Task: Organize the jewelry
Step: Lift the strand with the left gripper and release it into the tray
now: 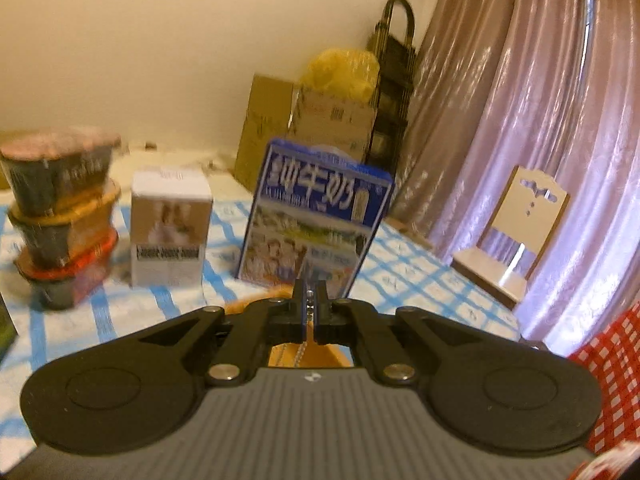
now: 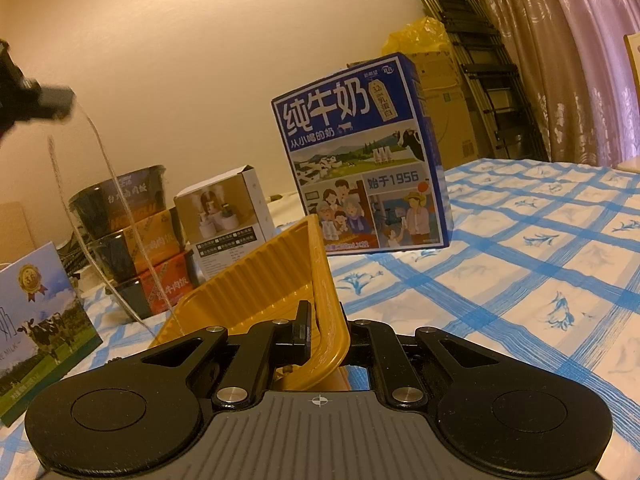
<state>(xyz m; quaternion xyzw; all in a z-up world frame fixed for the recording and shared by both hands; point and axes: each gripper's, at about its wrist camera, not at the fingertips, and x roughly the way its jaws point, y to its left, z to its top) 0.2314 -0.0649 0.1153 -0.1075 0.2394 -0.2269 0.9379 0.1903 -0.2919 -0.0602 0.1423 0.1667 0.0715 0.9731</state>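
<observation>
1. Necklace chain [image 2: 100,216] hung in a long thin loop from the left tool [image 2: 44,104], which was raised at the upper left of the right wrist view.
2. From the left wrist view, the left tool [image 1: 309,300] had its jaws pressed nearly together on the beaded chain [image 1: 309,305], and more of that chain trailed down beneath them.
3. The right tool [image 2: 325,322] was clamped on the rim of a yellow ribbed tray [image 2: 256,280], which it held tilted with one edge up off the counter [image 2: 520,264].
4. The hanging loop dropped toward the left side of the tray; whether it touched the tray could not be told.
5. The counter was covered by a white cloth with blue checks.
6. A blue milk carton box [image 2: 360,160] stood upright behind the tray.
7. A small white box [image 2: 226,216] stood to the left of the blue one.
8. Three stacked instant-food bowls [image 2: 132,236] stood further left.
9. Another milk box [image 2: 36,320], printed with cows, sat nearest at the left edge.
10. Cardboard boxes [image 1: 304,120], a chair [image 1: 516,232] and a pink curtain [image 1: 540,120] stood beyond the counter.
</observation>
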